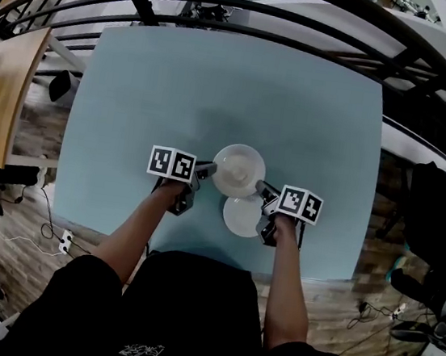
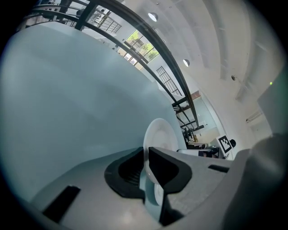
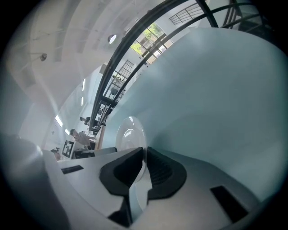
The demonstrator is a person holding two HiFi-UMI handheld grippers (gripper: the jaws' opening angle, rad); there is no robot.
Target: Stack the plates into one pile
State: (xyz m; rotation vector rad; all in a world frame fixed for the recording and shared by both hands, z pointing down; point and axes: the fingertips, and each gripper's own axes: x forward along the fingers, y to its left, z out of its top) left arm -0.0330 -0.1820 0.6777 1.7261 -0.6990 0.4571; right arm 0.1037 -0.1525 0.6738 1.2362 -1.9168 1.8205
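Note:
A white plate (image 1: 239,169) hangs above the pale blue table (image 1: 137,88), gripped from both sides. My left gripper (image 1: 208,169) is shut on its left rim and my right gripper (image 1: 261,189) is shut on its right rim. A second white plate (image 1: 241,216) lies flat on the table just nearer than the held one, partly under the right gripper. In the left gripper view the held plate (image 2: 159,134) stands edge-on, its rim pinched in the left gripper (image 2: 146,157). The right gripper view shows the same plate (image 3: 130,132) clamped in the right gripper (image 3: 144,157).
A dark curved railing (image 1: 254,6) runs behind the table's far edge. A wooden table (image 1: 3,87) stands at the left. The table's near edge (image 1: 220,258) lies just below the resting plate, against the person's body.

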